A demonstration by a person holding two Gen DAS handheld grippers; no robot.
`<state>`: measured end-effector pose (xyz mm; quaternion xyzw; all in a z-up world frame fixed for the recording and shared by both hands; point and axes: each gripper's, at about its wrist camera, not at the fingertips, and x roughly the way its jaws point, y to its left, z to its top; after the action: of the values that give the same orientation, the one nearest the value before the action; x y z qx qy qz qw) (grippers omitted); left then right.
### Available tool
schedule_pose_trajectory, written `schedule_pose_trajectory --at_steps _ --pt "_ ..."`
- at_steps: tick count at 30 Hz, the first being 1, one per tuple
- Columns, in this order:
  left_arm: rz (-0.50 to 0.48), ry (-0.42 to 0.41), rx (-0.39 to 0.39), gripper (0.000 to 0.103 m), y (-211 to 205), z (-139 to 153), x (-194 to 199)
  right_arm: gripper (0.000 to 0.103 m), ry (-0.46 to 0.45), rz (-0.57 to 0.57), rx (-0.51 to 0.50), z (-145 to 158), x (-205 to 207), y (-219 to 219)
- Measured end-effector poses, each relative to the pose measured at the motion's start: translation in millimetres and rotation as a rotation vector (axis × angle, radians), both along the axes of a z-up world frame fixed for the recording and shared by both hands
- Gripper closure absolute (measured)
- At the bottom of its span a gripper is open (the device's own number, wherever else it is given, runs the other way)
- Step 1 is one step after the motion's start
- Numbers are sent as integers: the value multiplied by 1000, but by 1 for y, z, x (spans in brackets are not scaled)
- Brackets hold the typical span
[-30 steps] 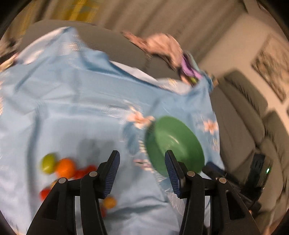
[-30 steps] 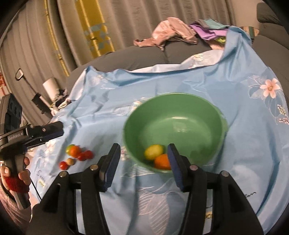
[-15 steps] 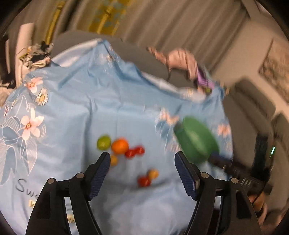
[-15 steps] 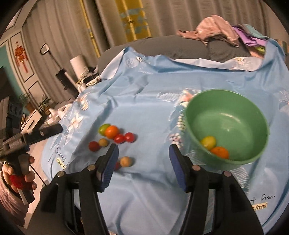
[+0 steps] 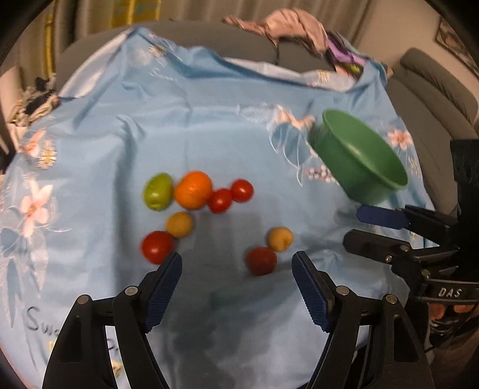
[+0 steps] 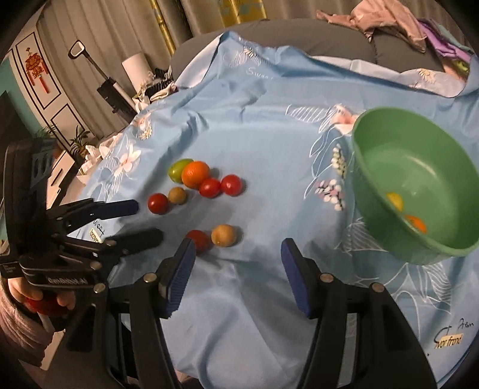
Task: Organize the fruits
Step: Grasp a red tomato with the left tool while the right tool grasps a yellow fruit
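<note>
Left gripper [image 5: 236,269] has its blue fingers [image 5: 163,287] spread wide and holds nothing, poised low over the loose fruit. Right gripper [image 6: 238,257] is just as wide apart, gripping nothing too. Just ahead of both lie a red tomato [image 5: 261,261] and a tan round fruit [image 5: 280,238], touching. Farther out sits a cluster: green fruit [image 5: 158,191], orange [image 5: 193,189], two small tomatoes [image 5: 230,196], another tan fruit [image 5: 179,224] and a tomato [image 5: 157,247].

The green bowl [image 6: 386,179] stands off to the right. Only the right wrist view looks inside, showing a yellow fruit [image 6: 395,200] and an orange one [image 6: 416,223] at the bottom; the left view catches just its outer wall and rim.

Everything rests on a light blue floral cloth [image 5: 209,119], creased, draped over something I can't identify. Behind: grey sofa [image 5: 431,86], heaped clothes [image 5: 293,27], curtains [image 6: 119,27]. The left view is blurred, and the bowl's right edge is cut off in the right one.
</note>
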<state>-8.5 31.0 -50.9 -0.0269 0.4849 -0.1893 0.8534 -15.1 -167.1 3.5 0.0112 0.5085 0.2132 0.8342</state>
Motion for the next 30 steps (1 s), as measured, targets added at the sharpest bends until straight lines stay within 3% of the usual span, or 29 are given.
schedule_pose_trajectory --at_steps 6,16,20,23,27,30 --pt "-54 70 56 27 -17 -18 18 46 55 28 23 -17 20 7" --pt "-125 149 72 56 -27 -33 31 54 171 82 57 -43 45 21" --pt "-151 163 88 60 -28 -34 33 57 205 111 35 -49 52 28" --pt "-166 154 119 74 -29 -34 34 61 221 121 -5 -55 55 32" --pt "-174 145 113 77 -24 -35 33 64 220 160 -26 -58 52 38" --pt "-160 140 92 78 -18 -36 33 73 207 183 -42 -59 49 44"
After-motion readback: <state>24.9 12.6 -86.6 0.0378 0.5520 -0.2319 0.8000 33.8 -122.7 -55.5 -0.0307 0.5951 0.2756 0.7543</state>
